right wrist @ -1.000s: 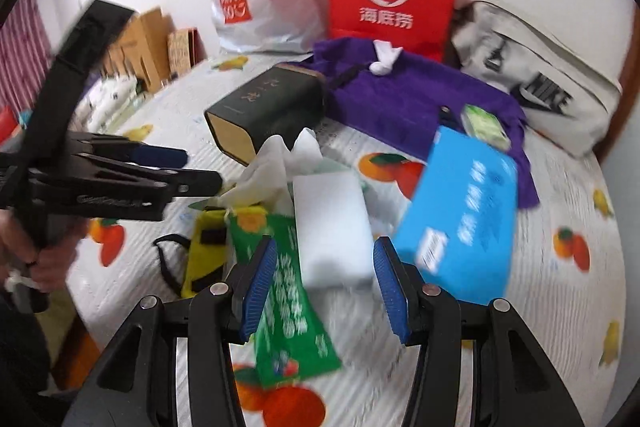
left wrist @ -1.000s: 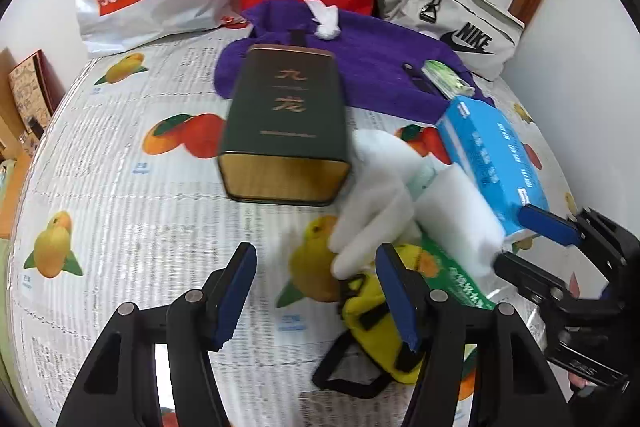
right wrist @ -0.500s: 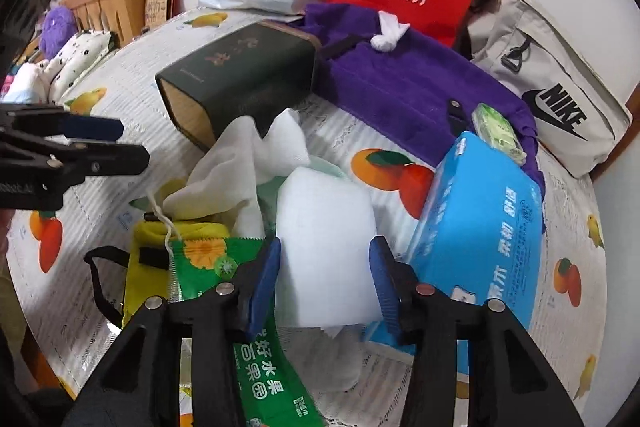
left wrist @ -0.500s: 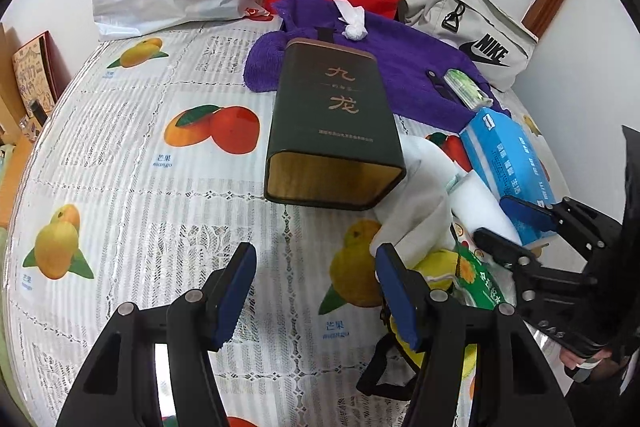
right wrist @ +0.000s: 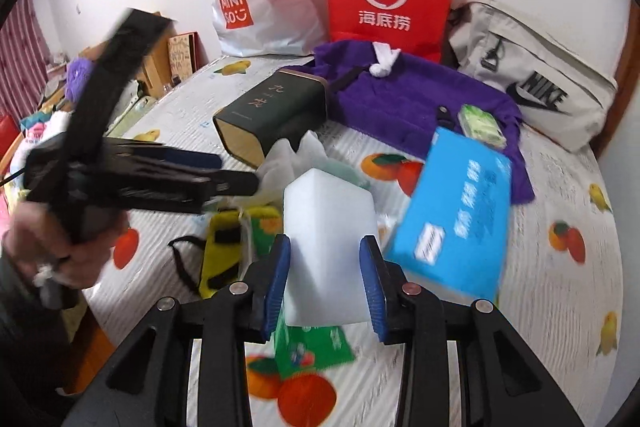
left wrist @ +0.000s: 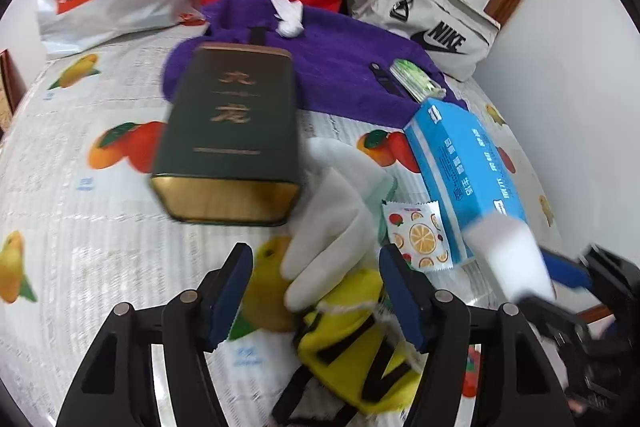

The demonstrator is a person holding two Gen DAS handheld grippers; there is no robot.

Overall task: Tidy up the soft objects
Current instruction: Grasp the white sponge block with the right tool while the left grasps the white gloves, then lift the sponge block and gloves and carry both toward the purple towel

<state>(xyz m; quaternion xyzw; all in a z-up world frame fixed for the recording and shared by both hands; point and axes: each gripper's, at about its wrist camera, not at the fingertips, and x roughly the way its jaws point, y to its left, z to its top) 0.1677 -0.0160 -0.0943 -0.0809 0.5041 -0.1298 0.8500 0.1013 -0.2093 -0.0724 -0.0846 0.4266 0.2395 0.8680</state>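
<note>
Now the white rectangular foam sponge (right wrist: 328,247) is clamped between the jaws of the right gripper (right wrist: 325,277), which have just been closing on it, and it is lifted off the fruit-printed bed cover (right wrist: 560,287); one soft item is judged secured. The left gripper (left wrist: 316,291) is held with jaws wide and empty above the white cloth glove (left wrist: 336,227). Only the left view shows the small fruit-printed sachet (left wrist: 418,235), uncovered where the sponge had lain.
</note>
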